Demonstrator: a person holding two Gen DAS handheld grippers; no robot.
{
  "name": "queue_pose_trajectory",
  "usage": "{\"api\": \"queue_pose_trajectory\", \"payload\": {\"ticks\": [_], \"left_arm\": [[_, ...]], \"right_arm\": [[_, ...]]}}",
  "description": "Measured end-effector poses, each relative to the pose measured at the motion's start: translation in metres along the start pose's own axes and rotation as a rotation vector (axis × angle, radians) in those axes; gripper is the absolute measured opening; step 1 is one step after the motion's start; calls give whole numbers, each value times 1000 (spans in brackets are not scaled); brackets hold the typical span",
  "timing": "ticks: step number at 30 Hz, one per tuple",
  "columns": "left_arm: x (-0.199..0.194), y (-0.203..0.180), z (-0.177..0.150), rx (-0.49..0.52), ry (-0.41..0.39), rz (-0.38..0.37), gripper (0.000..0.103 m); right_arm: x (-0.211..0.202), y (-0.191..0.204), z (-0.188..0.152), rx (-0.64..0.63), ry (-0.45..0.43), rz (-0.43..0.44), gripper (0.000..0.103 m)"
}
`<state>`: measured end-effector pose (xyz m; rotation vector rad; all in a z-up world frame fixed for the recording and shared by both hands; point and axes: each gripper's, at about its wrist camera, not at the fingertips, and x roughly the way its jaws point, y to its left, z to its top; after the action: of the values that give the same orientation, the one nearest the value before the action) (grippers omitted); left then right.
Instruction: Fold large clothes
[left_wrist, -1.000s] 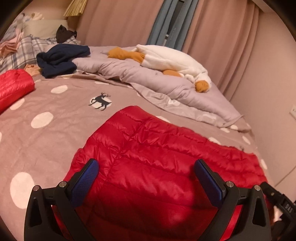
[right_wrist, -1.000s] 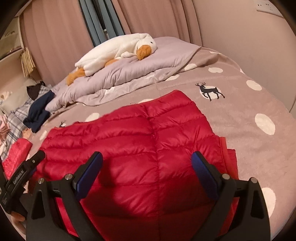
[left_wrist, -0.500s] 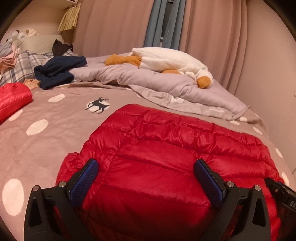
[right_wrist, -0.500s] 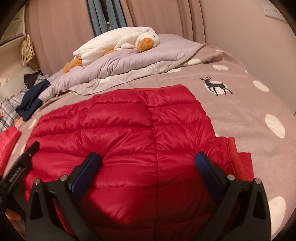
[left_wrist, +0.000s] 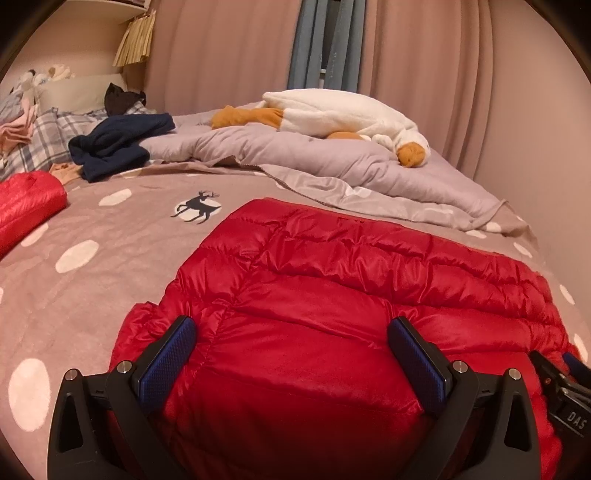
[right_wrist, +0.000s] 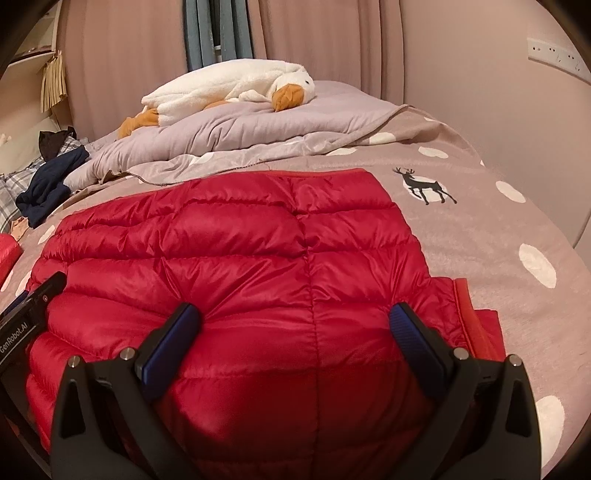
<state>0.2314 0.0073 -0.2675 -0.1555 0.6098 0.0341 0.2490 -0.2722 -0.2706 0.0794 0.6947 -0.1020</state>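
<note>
Red quilted puffer jacket (left_wrist: 332, 295) lies flat near the foot edge of the dotted mauve bed (left_wrist: 92, 229). Both claws, left claw (left_wrist: 291, 354) and right claw (right_wrist: 295, 343), have dropped lower toward its near hem, jaws apart, gripping nothing; a fold seems imminent.

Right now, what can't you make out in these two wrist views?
- Near hem of the red down jacket: both views, hidden under the open left claw and right claw and cut by the bottom edge.
- Second red garment: left view, cut off at the left edge.
- Clothes pile by the plaid pillow: too small.
</note>
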Motion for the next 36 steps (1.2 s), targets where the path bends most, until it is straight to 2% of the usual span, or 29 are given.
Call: {"api": "queue_pose_trajectory", "payload": {"ticks": [4,8,13,15,18,20,24,25,29,31,33,34,36], "left_arm": [[-5,1,1,-3,-13,7,102],[-23,12,1,-33,-30,-37,102],[-57,33,1,-109,-92,-56,102],[-66,47,-2,-160,-113,-37,102],[-65,68,-8,-226,-83,-12,102],[-59,83,-12,-268,-36,4,102],[-55,95,-22,-243,17,79,102],[-54,97,-26,-237,38,75,102],[-55,101,-41,-260,91,-25,102],[-47,104,-47,-341,161,-120,102],[-42,103,-51,-386,194,-172,102],[-42,98,-49,-361,184,-169,102],[-36,90,-47,-329,200,-223,102]], "right_arm": [[-7,-1,1,15,-14,14,102],[-27,2,3,5,-46,19,103],[-54,17,1,-32,-97,67,103],[-61,22,1,-45,-113,91,103],[-63,35,-3,-91,-115,104,103],[-53,41,-8,-113,-74,100,103],[-34,44,-17,-133,-5,95,103],[-29,46,-18,-142,14,94,103],[-13,50,-21,-162,65,84,103],[-7,55,-23,-179,72,65,103],[-5,59,-25,-197,74,44,103],[-5,60,-25,-198,71,37,103],[-7,59,-24,-196,64,36,103]]}}
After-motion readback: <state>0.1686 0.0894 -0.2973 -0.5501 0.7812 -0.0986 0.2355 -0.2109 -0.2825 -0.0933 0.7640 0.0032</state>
